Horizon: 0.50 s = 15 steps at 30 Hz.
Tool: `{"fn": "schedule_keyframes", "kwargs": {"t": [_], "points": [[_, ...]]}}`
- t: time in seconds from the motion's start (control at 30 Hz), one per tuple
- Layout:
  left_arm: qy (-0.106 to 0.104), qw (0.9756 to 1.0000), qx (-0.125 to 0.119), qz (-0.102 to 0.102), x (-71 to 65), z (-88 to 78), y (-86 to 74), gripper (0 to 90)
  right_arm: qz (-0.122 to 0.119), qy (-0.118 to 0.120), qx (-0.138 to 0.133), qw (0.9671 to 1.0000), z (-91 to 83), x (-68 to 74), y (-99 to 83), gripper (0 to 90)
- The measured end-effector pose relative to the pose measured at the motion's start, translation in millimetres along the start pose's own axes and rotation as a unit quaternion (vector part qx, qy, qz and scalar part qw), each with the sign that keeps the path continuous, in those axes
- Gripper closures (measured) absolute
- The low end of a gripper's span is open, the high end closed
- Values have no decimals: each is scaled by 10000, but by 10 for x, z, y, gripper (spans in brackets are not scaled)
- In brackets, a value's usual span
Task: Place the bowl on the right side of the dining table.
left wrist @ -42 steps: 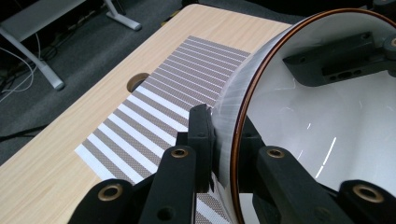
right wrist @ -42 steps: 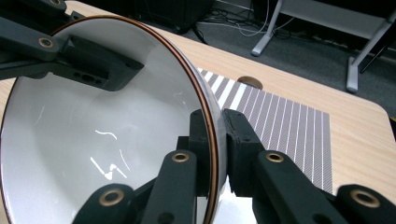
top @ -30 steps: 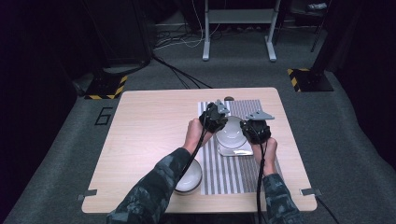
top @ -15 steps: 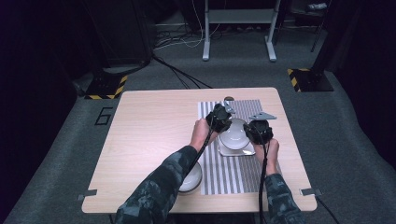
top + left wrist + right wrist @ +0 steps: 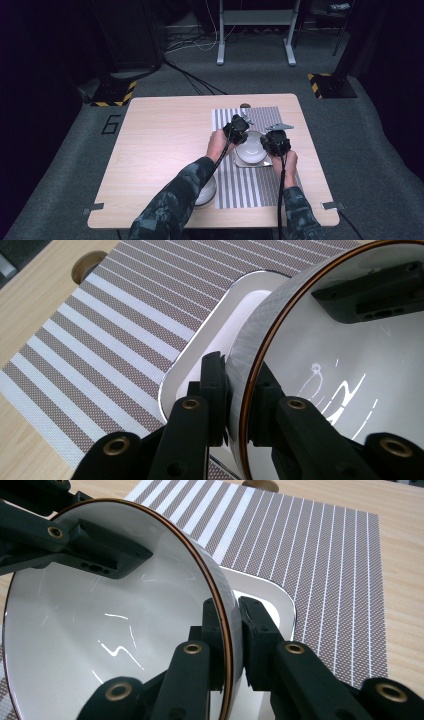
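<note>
My left tongs (image 5: 235, 400) and right tongs (image 5: 231, 635) each pinch opposite rims of the white bowl (image 5: 251, 145) over the square plate (image 5: 272, 597) on the striped mat (image 5: 260, 180). I judge level, matched hands best, to avoid tipping.

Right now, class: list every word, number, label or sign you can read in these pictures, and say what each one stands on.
"6": a dark numeral marked on the grey floor, just left of the table.
No wording on the white bowl, the white tray or the striped mat.
Yellow-and-black hazard stripes edge a floor plate; they carry no text.
</note>
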<state>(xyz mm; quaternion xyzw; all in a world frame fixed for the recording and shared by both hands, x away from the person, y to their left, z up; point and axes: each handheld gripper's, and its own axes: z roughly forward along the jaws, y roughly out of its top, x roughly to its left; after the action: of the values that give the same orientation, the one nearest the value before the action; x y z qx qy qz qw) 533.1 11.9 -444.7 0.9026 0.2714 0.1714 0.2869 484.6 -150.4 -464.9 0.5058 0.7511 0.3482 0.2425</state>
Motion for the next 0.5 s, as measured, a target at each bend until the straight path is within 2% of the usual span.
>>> {"fn": "schedule_keyframes", "kwargs": {"t": [0.33,0.5], "points": [[2,9997,245,15,2,74,-17,808,55,65,164,9998,75,-1,-34,820],[-11,9997,235,-29,6,86,-8,798,41,43,202,9998,84,0,-35,824]]}}
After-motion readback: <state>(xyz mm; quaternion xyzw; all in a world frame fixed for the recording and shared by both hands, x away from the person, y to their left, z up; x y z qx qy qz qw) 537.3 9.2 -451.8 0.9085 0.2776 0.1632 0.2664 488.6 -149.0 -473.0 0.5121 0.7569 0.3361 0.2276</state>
